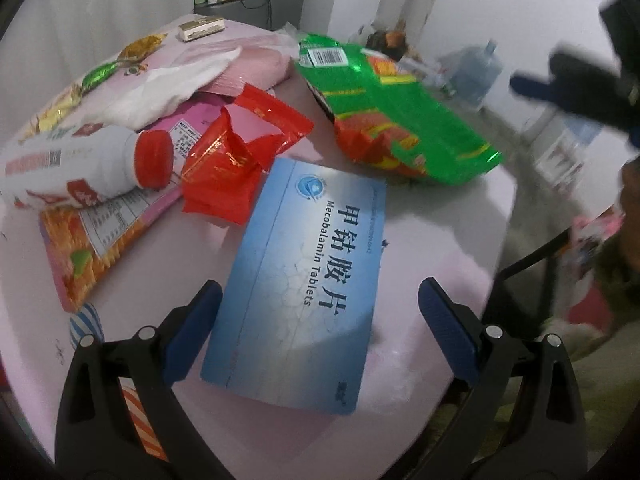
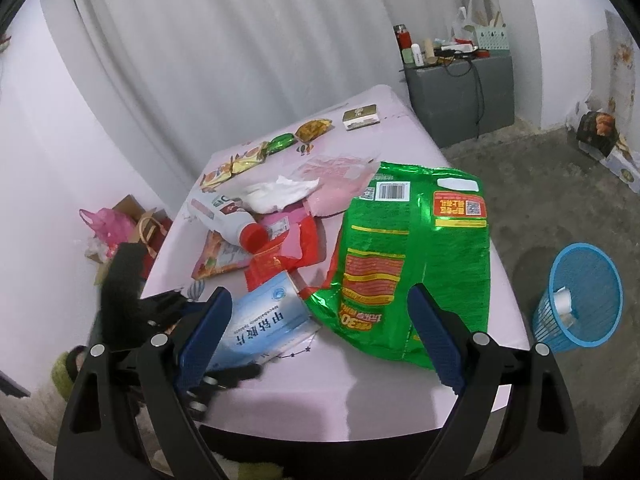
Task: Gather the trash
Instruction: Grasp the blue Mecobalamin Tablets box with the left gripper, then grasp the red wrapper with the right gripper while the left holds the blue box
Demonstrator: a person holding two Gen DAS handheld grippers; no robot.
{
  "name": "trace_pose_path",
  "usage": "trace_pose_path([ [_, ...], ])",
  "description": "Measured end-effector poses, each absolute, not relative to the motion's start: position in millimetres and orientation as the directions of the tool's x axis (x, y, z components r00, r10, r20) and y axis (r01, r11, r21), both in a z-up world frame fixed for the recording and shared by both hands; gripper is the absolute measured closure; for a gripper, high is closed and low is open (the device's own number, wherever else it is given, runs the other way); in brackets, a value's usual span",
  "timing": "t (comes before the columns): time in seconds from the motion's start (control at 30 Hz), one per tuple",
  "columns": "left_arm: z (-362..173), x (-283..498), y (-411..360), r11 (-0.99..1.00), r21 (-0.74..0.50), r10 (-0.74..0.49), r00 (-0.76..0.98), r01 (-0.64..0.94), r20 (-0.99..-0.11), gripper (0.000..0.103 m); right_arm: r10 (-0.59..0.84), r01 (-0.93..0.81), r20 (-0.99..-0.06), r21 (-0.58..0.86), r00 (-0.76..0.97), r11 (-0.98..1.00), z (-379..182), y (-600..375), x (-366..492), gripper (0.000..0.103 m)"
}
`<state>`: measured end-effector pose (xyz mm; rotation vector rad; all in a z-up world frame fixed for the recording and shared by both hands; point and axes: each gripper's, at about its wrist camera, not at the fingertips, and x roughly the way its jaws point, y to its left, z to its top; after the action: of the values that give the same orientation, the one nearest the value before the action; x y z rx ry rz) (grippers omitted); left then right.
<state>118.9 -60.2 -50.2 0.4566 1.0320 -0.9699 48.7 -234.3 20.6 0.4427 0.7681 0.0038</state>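
Trash covers the pink bench [image 2: 360,392]. The green snack bag [image 2: 416,256], crumpled and printed side up, lies at the near right edge, ahead of the spread right hand-held gripper [image 2: 320,336]. The flat blue tablet box [image 1: 300,280] lies between the spread fingers of the left hand-held gripper [image 1: 320,332].

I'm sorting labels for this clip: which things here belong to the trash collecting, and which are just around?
Job:
blue box
green bag
red wrapper
white bottle
tissue
blue bin
left gripper
right gripper

Around:
grey cabinet
curtain
pink bag
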Motion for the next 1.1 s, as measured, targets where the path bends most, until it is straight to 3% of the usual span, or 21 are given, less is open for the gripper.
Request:
trace_pose_path([
  [0.1,-53,119,-67,0.544,-0.056,-0.417,0.212,0.837,-0.884,0.031,0.177,0.140,-0.672,0.390,0.719,0.910,27,-234,56,0.021],
  [0.57,-54,112,-22,0.651,-0.105,-0.416,0.238,0.752,-0.878,0.032,0.330,0.041,-0.764,0.421,0.554,0.906,17,-219,138,0.050],
  [1.1,-53,116,26,0.775,-0.110,-0.377,0.316,0.622,-0.871,0.032,0.293,0.054,-0.898,0.328,0.329,0.943,-45,-221,241,0.051],
])
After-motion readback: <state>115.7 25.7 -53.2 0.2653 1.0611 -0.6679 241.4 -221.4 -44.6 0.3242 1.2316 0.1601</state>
